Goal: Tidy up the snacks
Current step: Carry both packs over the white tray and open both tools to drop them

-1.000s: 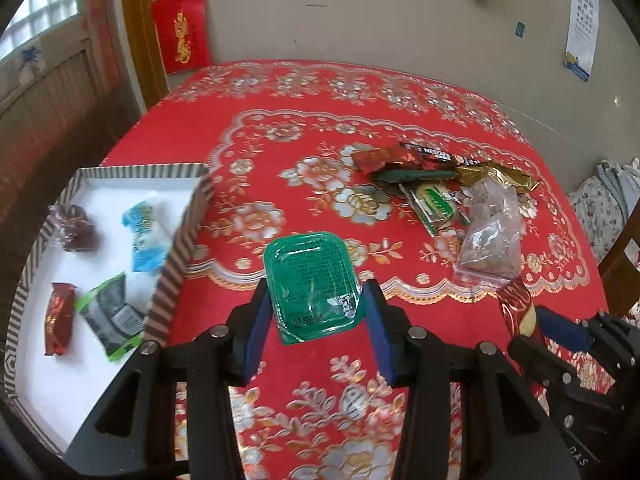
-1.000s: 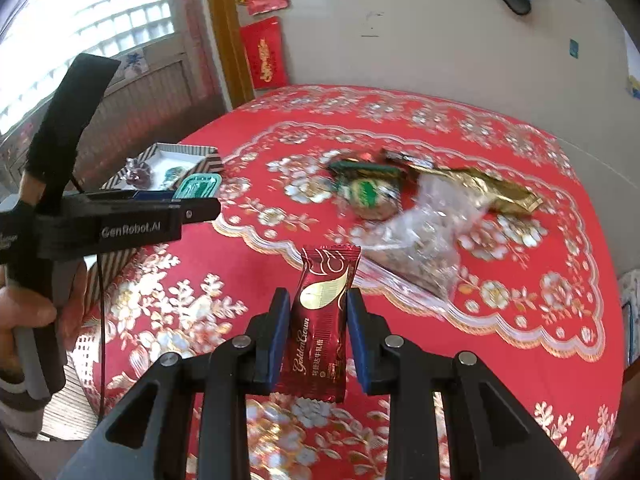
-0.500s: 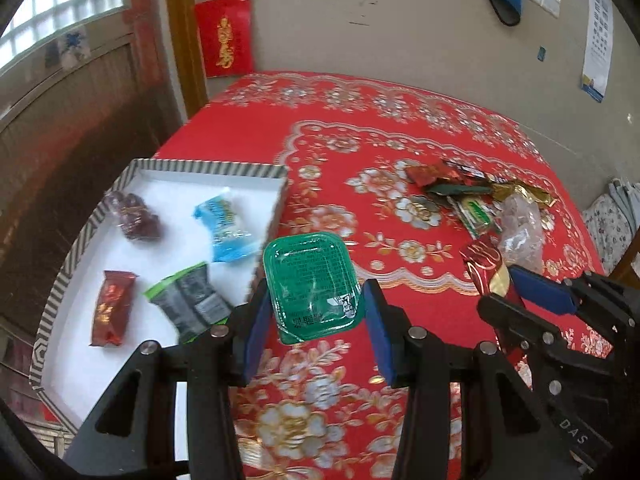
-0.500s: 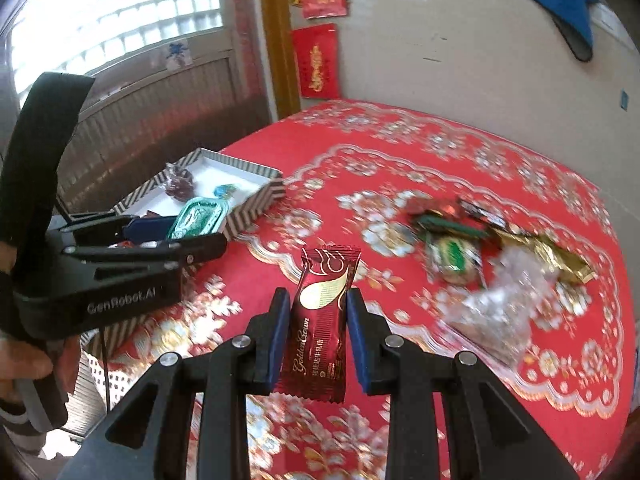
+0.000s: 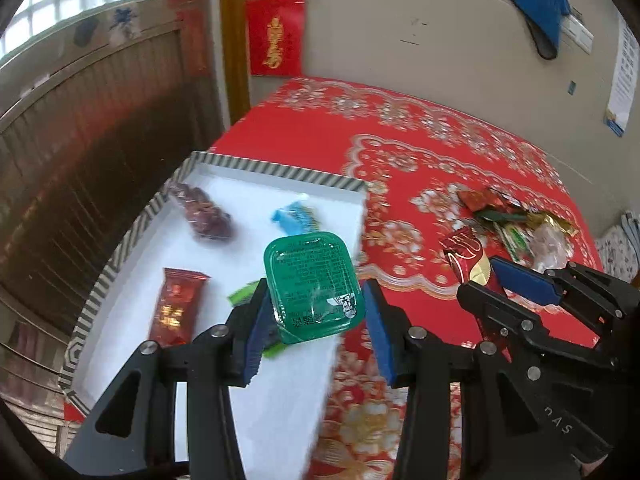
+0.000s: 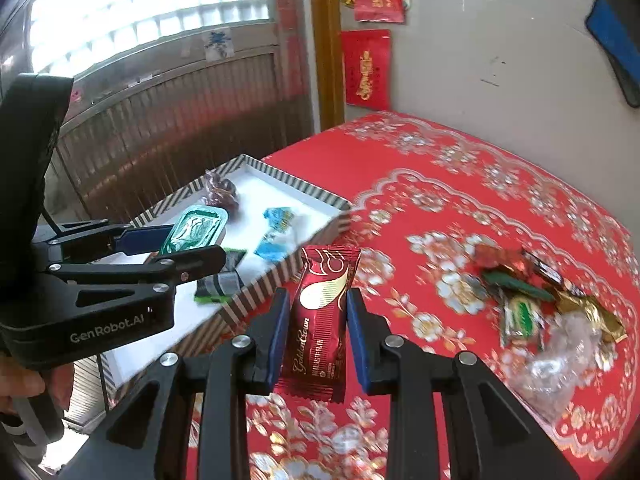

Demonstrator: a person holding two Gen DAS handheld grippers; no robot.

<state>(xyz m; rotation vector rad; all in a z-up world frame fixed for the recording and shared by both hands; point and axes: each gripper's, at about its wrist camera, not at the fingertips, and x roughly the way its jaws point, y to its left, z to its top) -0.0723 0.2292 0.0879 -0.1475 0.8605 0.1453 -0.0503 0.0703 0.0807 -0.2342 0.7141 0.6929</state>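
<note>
in the striped tray (image 5: 120, 248) four snacks lie; your left fingers (image 5: 316, 312) hold a green cup (image 5: 312, 280), your right fingers (image 6: 316, 332) a red bar (image 6: 320, 320); a pile (image 6: 536, 304) waits on the desk (image 6: 440, 184).

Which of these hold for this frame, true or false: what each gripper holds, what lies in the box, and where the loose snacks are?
1. The left gripper holds a green cup. True.
2. The right gripper is empty. False: it is shut on a red bar.
3. The box holds several snacks. True.
4. The pile of loose snacks lies inside the box. False: it lies on the tablecloth, apart from the box.
5. The box has a striped rim. True.
</note>
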